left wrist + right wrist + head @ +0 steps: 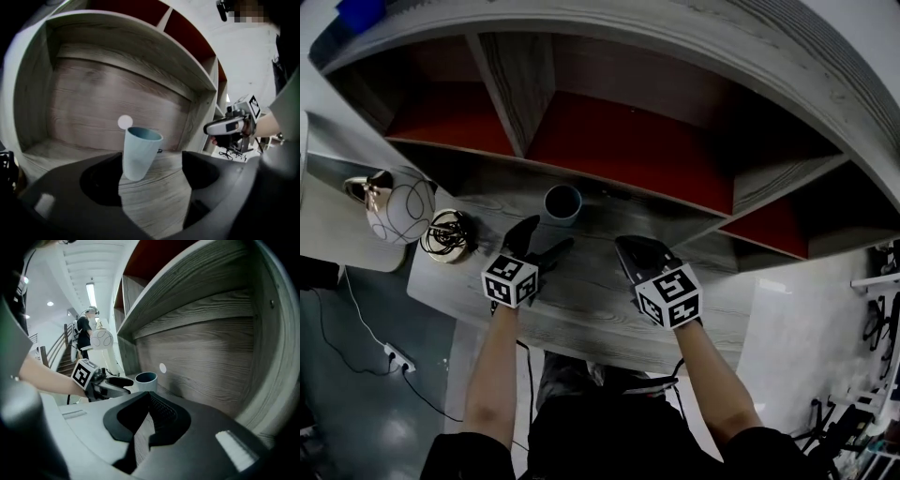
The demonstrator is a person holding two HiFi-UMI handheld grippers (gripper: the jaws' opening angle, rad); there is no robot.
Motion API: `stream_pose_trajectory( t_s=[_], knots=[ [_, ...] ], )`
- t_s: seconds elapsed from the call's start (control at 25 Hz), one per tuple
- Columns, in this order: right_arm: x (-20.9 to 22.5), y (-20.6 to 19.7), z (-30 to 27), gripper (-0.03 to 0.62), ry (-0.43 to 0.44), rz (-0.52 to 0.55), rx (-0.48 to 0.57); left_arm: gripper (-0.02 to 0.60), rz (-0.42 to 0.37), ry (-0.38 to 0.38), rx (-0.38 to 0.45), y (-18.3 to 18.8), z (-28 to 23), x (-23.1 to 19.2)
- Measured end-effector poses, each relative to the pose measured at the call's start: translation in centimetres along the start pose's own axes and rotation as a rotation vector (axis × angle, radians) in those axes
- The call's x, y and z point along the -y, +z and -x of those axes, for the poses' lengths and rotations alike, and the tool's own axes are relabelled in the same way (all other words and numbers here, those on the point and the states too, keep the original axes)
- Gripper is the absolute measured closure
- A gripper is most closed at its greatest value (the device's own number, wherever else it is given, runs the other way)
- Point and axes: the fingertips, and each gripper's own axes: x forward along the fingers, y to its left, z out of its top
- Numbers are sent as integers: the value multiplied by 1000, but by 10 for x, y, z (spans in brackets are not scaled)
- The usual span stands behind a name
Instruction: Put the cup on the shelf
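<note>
The cup (562,202) stands upright on the desk (591,305), at the mouth of the shelf (520,84). The left gripper (546,240), angled slightly down, gapes wide just behind it without touching. The right gripper (628,251) is closed and empty. Only its view shows a distant person (85,331).

Left gripper (547,234) fingers spread wide — right gripper (625,246) fingers together.

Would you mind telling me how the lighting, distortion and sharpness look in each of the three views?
Head view: heavy fisheye bows the shelf into arcs, its compartments dim. Left gripper view: the cup is sharp, the left claw near the lens dark and soft. Right gripper view: a ceiling light glares at upper left; the right claw is in shadow.
</note>
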Motion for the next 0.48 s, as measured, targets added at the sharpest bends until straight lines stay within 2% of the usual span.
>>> stream_pose_trajectory(
  t_s=[0.36,0.48],
  knots=[
    [-15,-4,57,582,37,30,-17,459,90,40,49,7,82,56],
    [-23,-5,78,582,55,58,-23,541,94,41,56,10,98,83]
  ],
)
